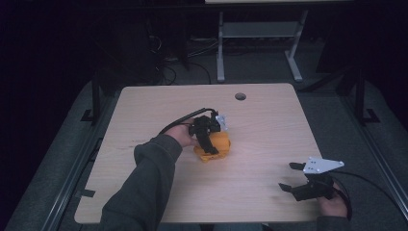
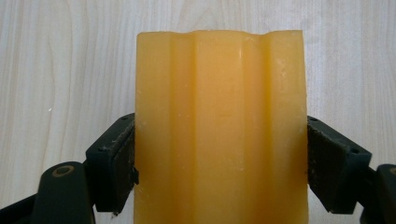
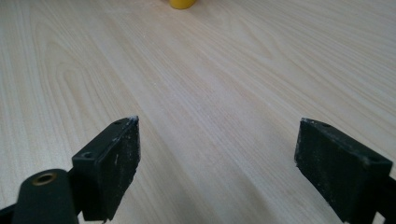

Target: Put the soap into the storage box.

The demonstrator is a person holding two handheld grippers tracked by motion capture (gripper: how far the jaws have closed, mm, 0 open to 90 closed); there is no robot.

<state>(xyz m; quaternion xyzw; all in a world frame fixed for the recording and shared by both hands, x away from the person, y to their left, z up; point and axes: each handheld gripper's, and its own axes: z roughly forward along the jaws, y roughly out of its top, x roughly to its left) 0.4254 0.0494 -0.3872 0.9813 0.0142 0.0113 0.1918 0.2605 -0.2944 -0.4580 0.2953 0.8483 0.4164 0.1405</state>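
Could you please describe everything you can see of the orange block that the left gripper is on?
The orange block looks like a waxy, slightly translucent foam or rubber piece with shallow lengthwise grooves and a scalloped far edge. It lies on the wooden table, near its middle. The left gripper straddles it, its black fingers pressed against both sides. Its surface shows faint specks and scuffs.

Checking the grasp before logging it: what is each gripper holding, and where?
Left gripper clamps the orange block by its two opposite sides. Right gripper is open, holding nothing.

table (image 1: 144,110): light wood, round hole (image 1: 240,96) near far edge | floor: cables (image 1: 166,67), desk frame (image 1: 260,33)
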